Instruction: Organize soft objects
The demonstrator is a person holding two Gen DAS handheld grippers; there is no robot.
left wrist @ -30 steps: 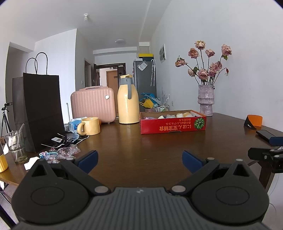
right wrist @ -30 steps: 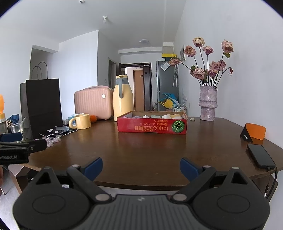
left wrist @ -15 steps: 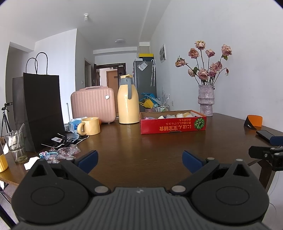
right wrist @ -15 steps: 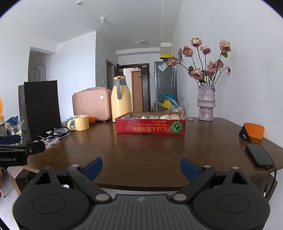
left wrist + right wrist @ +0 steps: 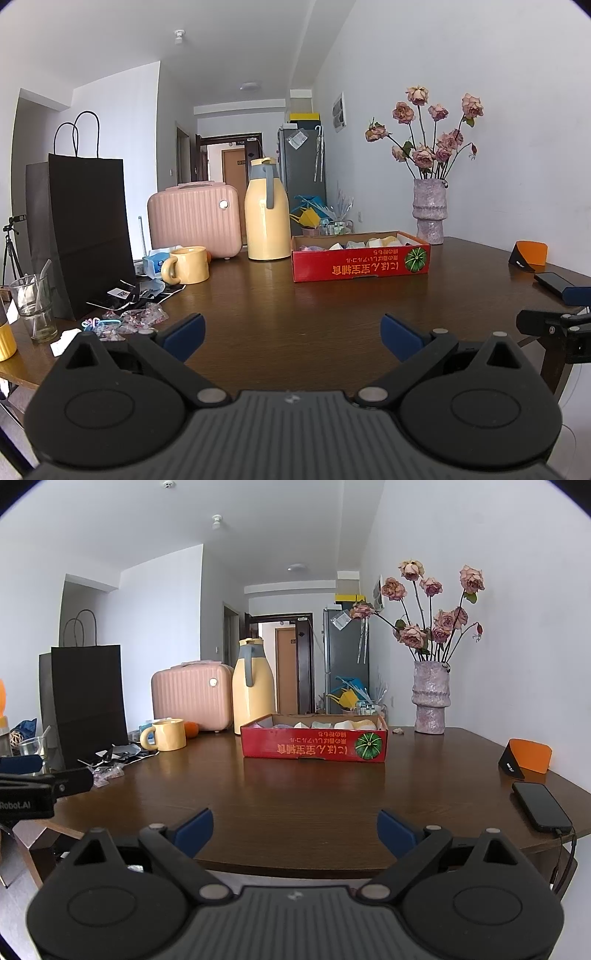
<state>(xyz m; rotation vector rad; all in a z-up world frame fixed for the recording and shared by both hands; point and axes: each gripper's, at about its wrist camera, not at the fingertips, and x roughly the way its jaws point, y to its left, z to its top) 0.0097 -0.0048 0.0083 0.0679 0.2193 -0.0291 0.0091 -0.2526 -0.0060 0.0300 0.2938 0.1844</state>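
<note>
Both claws hanging at the near edge of the brown table (image 5: 295, 306), left gripper (image 5: 291, 332) spread wide with nothing in it, right gripper (image 5: 294, 829) same, soft objects (image 5: 325, 724) sitting in the red box (image 5: 314, 744) mid-table, yellow jug (image 5: 266, 210) behind it

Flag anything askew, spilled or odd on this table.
Small clutter lies scattered by the black paper bag: clear wrappers and papers strewn loose. The red box sits level; nothing looks spilled.
</note>
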